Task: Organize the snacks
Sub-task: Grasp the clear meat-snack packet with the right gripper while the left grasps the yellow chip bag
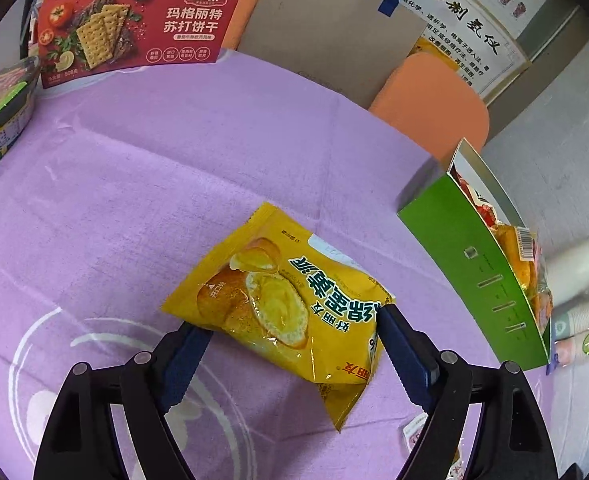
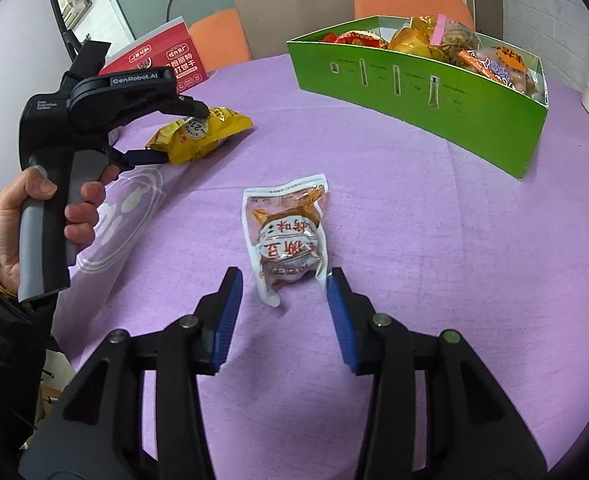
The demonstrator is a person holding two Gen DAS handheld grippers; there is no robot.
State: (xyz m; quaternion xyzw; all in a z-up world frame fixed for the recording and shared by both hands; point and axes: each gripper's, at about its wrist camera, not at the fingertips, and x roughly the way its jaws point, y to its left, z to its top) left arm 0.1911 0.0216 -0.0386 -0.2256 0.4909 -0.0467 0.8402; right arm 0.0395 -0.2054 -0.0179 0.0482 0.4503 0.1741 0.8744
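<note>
Purple cloth (image 2: 374, 160) covers the table; on it, short of the green box (image 2: 414, 92) already half filled with snacks, lies the yellow cake packet (image 1: 282, 304), straddled by the wide-spread, empty left gripper (image 1: 294, 332); nearer, the white pouch (image 2: 286, 236) sits just ahead of the part-open, empty right gripper (image 2: 284, 300); pick-up stage, I judge; next, each needs closing on its packet, then carrying to the box.

The yellow snack packet (image 1: 282, 312) has its lower right part hidden behind a blue fingertip (image 1: 402, 352) of the left gripper (image 1: 290, 344), so whether the pads touch it cannot be told. A dark noodle bowl (image 1: 2, 112) is cut off by the left edge. Inside the green box (image 2: 426, 92) the heaped packets overlap, their labels unreadable.
</note>
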